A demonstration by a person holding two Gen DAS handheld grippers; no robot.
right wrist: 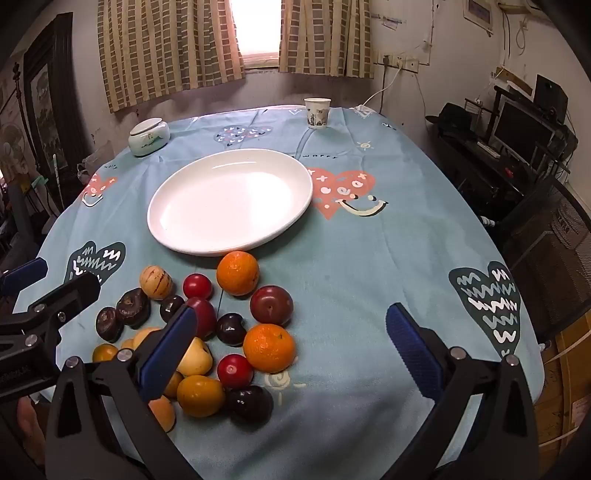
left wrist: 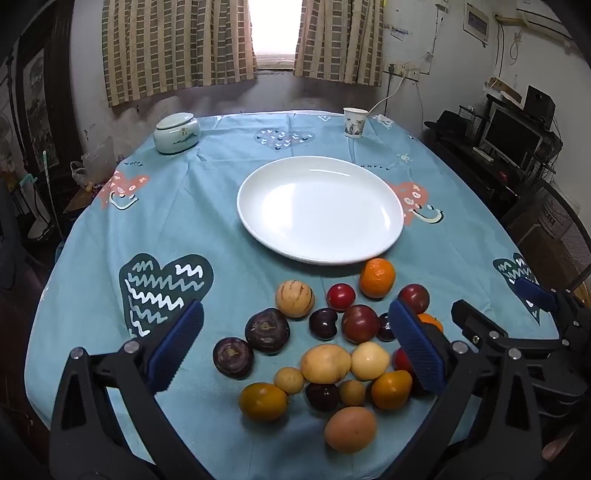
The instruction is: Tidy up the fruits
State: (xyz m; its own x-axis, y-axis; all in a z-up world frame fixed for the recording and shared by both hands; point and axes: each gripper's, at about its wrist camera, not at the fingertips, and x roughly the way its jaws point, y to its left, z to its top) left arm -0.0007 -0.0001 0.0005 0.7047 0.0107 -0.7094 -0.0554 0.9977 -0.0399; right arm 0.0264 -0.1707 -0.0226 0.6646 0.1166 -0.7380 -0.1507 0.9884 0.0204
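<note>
Both the left gripper (left wrist: pixel 295 347) and the right gripper (right wrist: pixel 291 350) hover fully spread and empty above the blue patterned surface (right wrist: pixel 369 266). The mixed round fruits (left wrist: pixel 332 354) lie clustered just in front of the bare white oval plate (left wrist: pixel 321 208). Judged best practice: take an outlying piece first, such as the round orange (right wrist: pixel 237 273) nearest the plate rim, closing gently to avoid scattering neighbours.

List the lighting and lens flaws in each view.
Left wrist view: the window between the curtains is blown out to white, the white plate carries soft glare, the fisheye bows the table edge, and the corners go dark. Right wrist view: the same blown-out window, glare on the plate, and the nearest fruit lies in the shade of the jaws.
</note>
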